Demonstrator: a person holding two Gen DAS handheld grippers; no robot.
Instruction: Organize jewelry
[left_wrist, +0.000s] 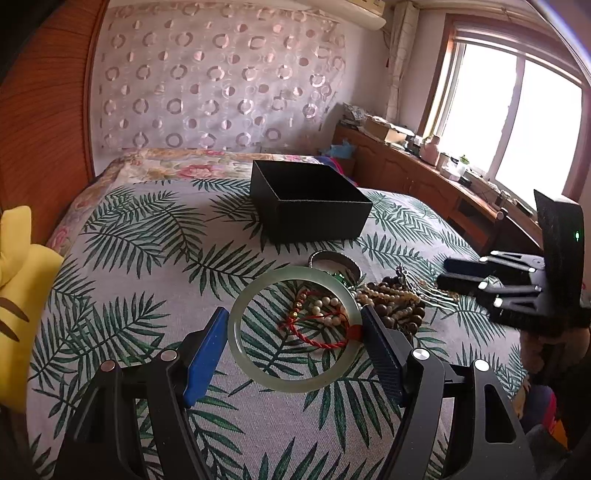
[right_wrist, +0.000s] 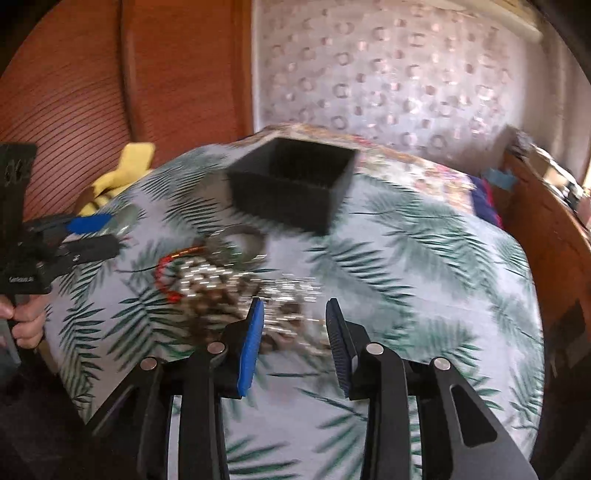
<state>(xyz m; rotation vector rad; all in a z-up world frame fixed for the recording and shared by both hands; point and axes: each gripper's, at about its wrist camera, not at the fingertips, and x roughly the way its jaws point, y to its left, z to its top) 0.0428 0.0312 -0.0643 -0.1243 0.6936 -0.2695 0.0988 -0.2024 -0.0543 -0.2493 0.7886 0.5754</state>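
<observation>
The left gripper has its jaws wide, squeezing one green bangle. It could slip, being smooth. The right gripper is half open and empty above the bead pile, which may tangle. One black box waits beyond both.

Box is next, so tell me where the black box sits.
In the left wrist view, the black box stands open on the leaf-print bedspread, beyond the jewelry pile, mid-bed.

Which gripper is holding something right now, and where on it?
The left gripper holds the pale green bangle, pads pressing its outer rim on opposite sides. The right gripper is open, holding nothing, above the bead pile.
</observation>
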